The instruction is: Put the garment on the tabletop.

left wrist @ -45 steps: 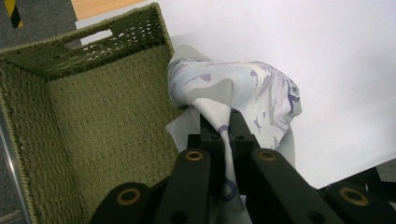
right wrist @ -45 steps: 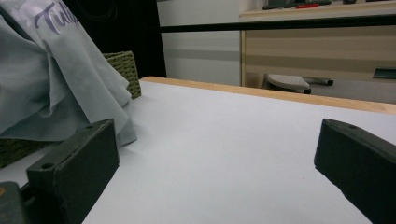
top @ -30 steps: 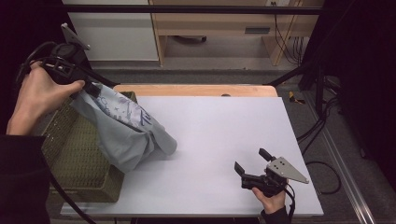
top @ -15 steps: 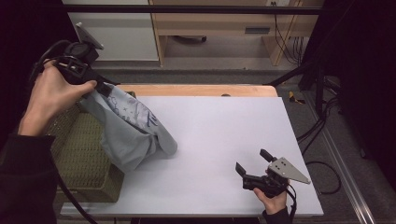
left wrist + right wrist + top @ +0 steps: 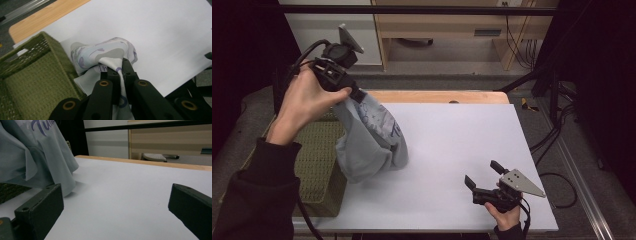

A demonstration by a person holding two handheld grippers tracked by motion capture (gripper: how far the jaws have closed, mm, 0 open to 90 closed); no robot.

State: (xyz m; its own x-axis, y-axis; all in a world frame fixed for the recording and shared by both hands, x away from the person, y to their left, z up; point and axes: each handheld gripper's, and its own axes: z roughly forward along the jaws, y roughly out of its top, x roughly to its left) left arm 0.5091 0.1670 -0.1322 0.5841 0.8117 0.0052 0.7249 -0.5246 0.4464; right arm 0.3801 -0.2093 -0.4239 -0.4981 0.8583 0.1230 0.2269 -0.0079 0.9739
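Observation:
A pale grey T-shirt (image 5: 369,142) with purple print hangs bunched from my left gripper (image 5: 356,93), which is shut on its fabric and held high over the table's left side. The shirt's lower folds (image 5: 37,162) touch the white table top. In the left gripper view the jaws pinch the cloth (image 5: 110,53) between them, and my left gripper (image 5: 119,68) points down at the table. My right gripper (image 5: 486,172) rests low near the table's front right, open with nothing between its fingers (image 5: 41,207).
An olive woven basket (image 5: 314,165) stands at the table's left edge, right under the hanging shirt (image 5: 32,82). The white table top (image 5: 462,135) spreads to the right, with a wooden strip (image 5: 437,96) along its far edge. Cables lie on the floor at the right.
My left gripper has risen and moved right with the shirt, lifting more of it off the basket and over the table. The right gripper has stayed put.

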